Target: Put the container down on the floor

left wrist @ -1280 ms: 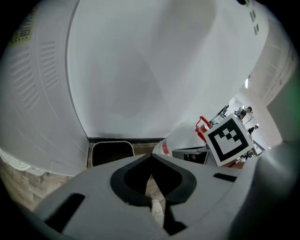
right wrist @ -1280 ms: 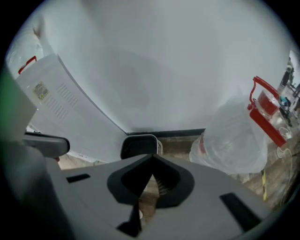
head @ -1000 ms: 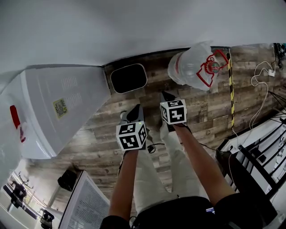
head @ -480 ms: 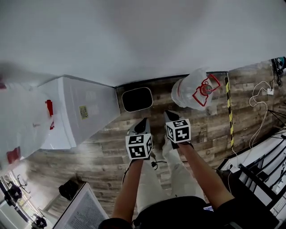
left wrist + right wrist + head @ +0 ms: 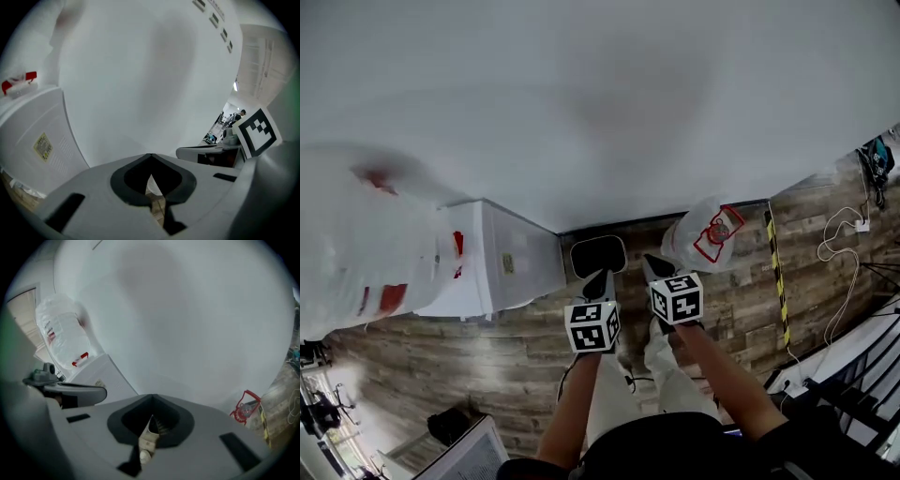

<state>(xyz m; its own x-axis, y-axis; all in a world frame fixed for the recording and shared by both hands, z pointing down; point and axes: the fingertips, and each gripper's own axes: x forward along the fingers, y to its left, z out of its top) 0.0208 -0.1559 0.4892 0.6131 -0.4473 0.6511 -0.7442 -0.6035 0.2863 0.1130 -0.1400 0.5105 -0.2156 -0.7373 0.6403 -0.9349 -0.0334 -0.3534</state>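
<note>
the clear plastic container with red handle (image 5: 706,236) rests on the wooden floor (image 5: 487,342), apart from the left gripper (image 5: 602,277) and right gripper (image 5: 652,265), both pressed together on nothing, so i judge the placing done and only stepping away remains.

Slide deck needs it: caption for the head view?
Head view: left gripper and right gripper shut, empty, above wood floor; jug on floor by wall, right of black bin.

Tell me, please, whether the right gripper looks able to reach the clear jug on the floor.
Probably yes: the clear jug sits on open floor just ahead of the right gripper, nothing between them, though its shut fingers would have to open first.
</note>
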